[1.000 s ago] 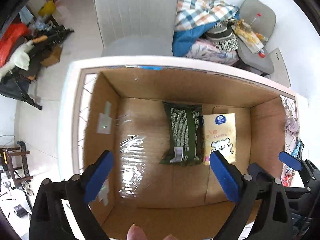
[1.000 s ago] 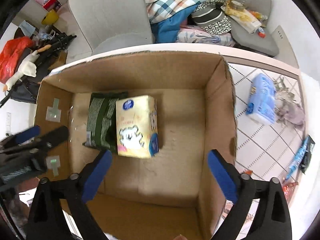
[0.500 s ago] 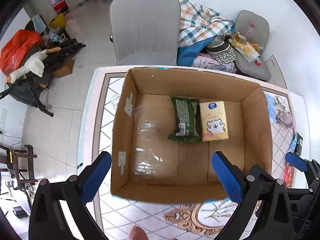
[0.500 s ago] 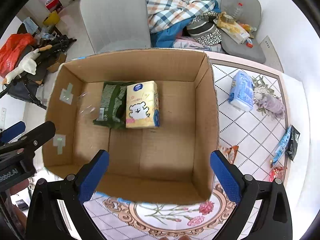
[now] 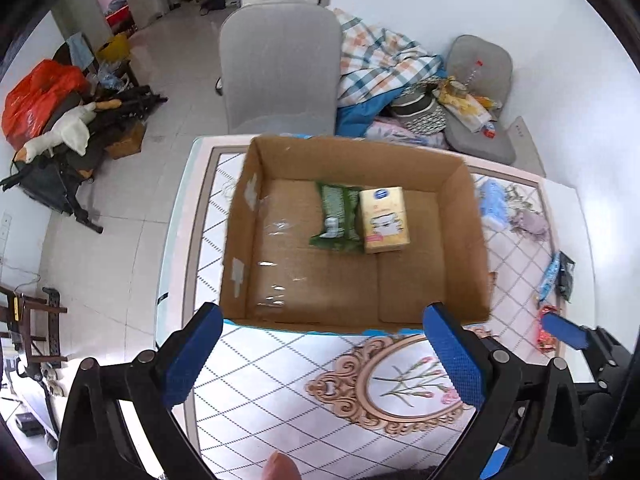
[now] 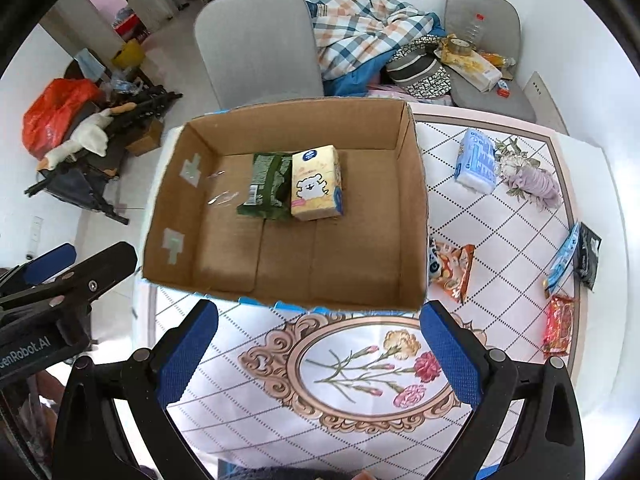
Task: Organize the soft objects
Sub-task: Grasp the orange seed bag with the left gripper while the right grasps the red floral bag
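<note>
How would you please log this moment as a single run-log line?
left hand-held gripper: open, empty | right hand-held gripper: open, empty | brown cardboard box: holds green packet, yellow tissue pack

You've got one cardboard box (image 6: pixel 412 208) on the table, with two items inside: one green packet (image 6: pixel 266 186) and one yellow tissue pack (image 6: pixel 316 184). Outside it on the tablecloth you have six loose items: one blue tissue pack (image 6: pixel 476 160), one purple cloth bundle (image 6: pixel 538 184), one orange snack bag (image 6: pixel 454 272), one blue sachet (image 6: pixel 562 260), one black sachet (image 6: pixel 588 256), one red snack packet (image 6: pixel 558 326). Two grey chairs (image 6: pixel 256 44) behind.
</note>
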Motion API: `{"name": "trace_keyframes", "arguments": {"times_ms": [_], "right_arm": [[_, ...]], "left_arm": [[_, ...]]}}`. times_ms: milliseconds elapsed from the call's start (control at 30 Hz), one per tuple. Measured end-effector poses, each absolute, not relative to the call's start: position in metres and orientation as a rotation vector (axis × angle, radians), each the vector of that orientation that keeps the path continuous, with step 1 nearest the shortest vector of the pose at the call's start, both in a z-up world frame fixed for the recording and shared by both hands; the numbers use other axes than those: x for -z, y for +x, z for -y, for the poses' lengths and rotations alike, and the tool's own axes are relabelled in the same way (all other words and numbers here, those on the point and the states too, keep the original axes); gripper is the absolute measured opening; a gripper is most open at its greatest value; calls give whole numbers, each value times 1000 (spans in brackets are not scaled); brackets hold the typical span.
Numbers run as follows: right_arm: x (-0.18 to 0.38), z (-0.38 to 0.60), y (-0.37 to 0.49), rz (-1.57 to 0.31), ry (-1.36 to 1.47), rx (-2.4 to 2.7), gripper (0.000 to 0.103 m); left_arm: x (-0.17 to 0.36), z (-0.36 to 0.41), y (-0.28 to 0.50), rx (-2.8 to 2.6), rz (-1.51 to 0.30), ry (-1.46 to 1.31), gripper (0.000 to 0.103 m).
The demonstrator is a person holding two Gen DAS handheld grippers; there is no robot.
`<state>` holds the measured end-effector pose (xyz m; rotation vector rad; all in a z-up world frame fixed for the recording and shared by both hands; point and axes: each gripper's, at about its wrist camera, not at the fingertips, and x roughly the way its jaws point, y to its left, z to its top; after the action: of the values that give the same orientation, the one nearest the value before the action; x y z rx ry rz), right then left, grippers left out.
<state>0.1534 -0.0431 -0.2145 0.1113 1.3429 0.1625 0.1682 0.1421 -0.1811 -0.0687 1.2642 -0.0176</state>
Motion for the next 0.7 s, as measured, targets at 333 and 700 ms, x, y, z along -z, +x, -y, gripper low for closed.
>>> {"name": "trace_keyframes", "arguments": {"times_ms": [333, 700], "right_arm": [[204, 209, 146, -1317, 305, 24, 103], [327, 435, 128, -1546, 434, 306, 103]], "left_arm": [[174, 6, 191, 180, -1266, 79, 103], [312, 178, 232, 238, -1552, 331, 103]]}}
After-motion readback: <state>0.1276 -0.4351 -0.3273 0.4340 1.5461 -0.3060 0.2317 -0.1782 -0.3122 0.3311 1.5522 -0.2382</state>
